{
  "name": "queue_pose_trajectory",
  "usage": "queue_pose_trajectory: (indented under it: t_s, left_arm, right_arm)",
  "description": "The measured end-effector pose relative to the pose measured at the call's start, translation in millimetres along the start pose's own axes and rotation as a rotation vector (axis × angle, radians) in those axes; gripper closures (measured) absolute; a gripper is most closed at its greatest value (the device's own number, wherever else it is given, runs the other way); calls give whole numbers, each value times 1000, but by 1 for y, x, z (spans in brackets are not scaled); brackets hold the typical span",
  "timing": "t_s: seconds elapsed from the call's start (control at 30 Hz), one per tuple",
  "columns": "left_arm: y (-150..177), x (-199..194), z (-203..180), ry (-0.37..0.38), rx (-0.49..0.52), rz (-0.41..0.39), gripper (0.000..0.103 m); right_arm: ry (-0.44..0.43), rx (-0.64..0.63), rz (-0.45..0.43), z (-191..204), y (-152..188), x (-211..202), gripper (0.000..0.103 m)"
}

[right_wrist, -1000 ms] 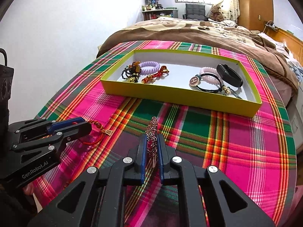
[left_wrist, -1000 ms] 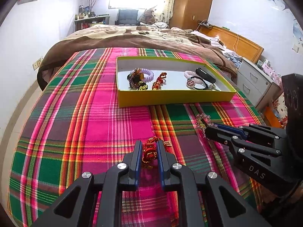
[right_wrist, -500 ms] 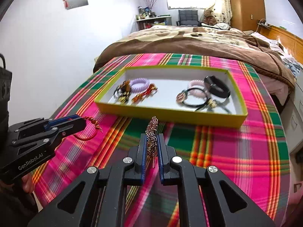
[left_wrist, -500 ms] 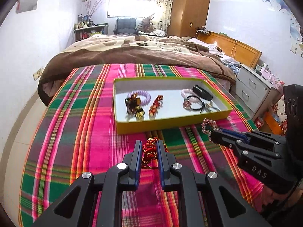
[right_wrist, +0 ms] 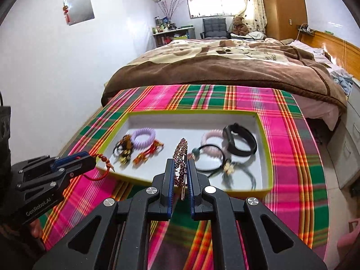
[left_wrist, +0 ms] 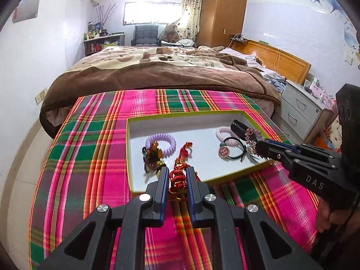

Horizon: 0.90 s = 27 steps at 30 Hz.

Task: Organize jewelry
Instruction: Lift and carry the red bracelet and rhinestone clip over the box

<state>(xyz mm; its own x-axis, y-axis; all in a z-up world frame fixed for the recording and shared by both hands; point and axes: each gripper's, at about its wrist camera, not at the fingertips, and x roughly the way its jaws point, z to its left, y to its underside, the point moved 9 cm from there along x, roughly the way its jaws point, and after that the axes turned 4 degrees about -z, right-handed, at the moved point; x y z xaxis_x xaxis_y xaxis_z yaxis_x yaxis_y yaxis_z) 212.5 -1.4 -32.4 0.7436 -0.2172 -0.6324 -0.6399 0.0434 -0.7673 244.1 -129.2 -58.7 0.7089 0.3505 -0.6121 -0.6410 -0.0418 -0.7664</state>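
My left gripper (left_wrist: 176, 171) is shut on a red knotted cord bracelet (left_wrist: 177, 180), held above the near wall of the yellow-rimmed tray (left_wrist: 127, 153). My right gripper (right_wrist: 180, 164) is shut on a pink rhinestone hair clip (right_wrist: 181, 153), which stands on edge over the tray (right_wrist: 247, 192). In the right wrist view, the left gripper (right_wrist: 93, 158) shows at the tray's near left corner with the red bracelet (right_wrist: 104, 164) dangling. In the tray lie a lilac coil hair tie (right_wrist: 144, 135), a red tassel charm (right_wrist: 148, 151), a pink coil tie (right_wrist: 211, 137) and a black band (right_wrist: 240, 139).
The tray rests on a pink and green plaid cloth (left_wrist: 90, 146). Behind it is a bed with a brown blanket (left_wrist: 157, 74). A grey drawer cabinet (left_wrist: 301, 112) stands at the right, and a white wall runs along the left.
Both grippers have risen and moved forward from the cloth to the tray's near edge, each carrying its piece. Neither grip has changed.
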Motion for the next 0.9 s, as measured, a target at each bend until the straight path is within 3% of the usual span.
queue_pose_trajectory:
  t_s: [0.63, 0.9]
  left_arm:
    - [-18, 76, 3, 21, -14, 70, 88]
    - [-12, 94, 2, 32, -16, 106, 88]
  right_arm:
    - [-2, 16, 115, -18, -21, 93, 92]
    - [8, 10, 153, -20, -17, 109, 92]
